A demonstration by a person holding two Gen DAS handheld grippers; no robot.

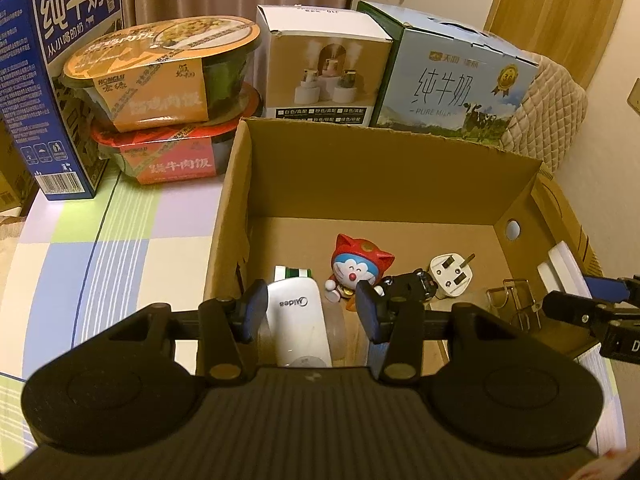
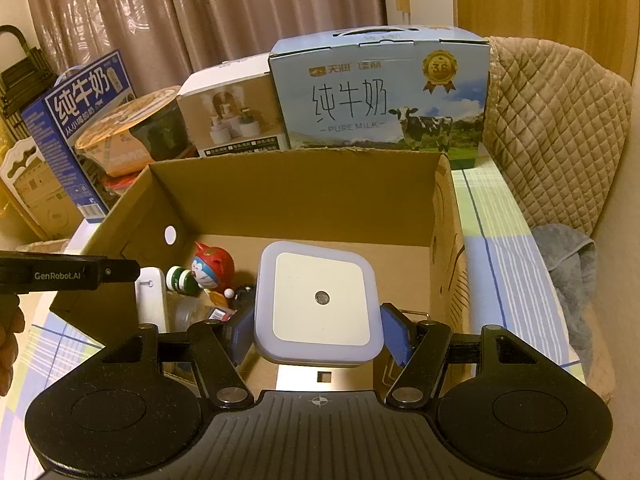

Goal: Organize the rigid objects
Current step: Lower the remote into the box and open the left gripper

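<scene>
A bed-like surface covered by a checked sheet [image 1: 120,240] of pale green, lilac, white and blue is seen under an open cardboard box [image 1: 360,168], with drawn beige curtains [image 2: 160,20], a wooden panel and a quilted tan cushion [image 2: 560,128] behind. Along the far side of the box are ranged a dark blue milk carton [image 1: 44,92], two stacked meal bowls [image 1: 160,80], a white humidifier box [image 1: 324,64] and a light blue milk carton [image 2: 380,92]. Inside the box, the left wrist view shows a white Midea remote [image 1: 298,320], a red-hooded cat figurine [image 1: 358,270], a small black toy car [image 1: 410,284], a white three-pin plug [image 1: 452,276] and a metal clip [image 1: 514,300] on the floor of the box. The left gripper [image 1: 310,314] is held over the remote with its blue pads standing apart, the right-hand one clear of it; nothing is grasped. The right wrist view alone shows a grey towel [image 2: 568,264] at the right edge of the sheet, part of a hand [image 2: 10,344] at the left, and the square white night light [image 2: 318,300], which is clamped between the pads of the right gripper [image 2: 318,334] above the box interior, its metal prongs turned toward the camera. The plug and the clip are hidden by the night light in that view.
</scene>
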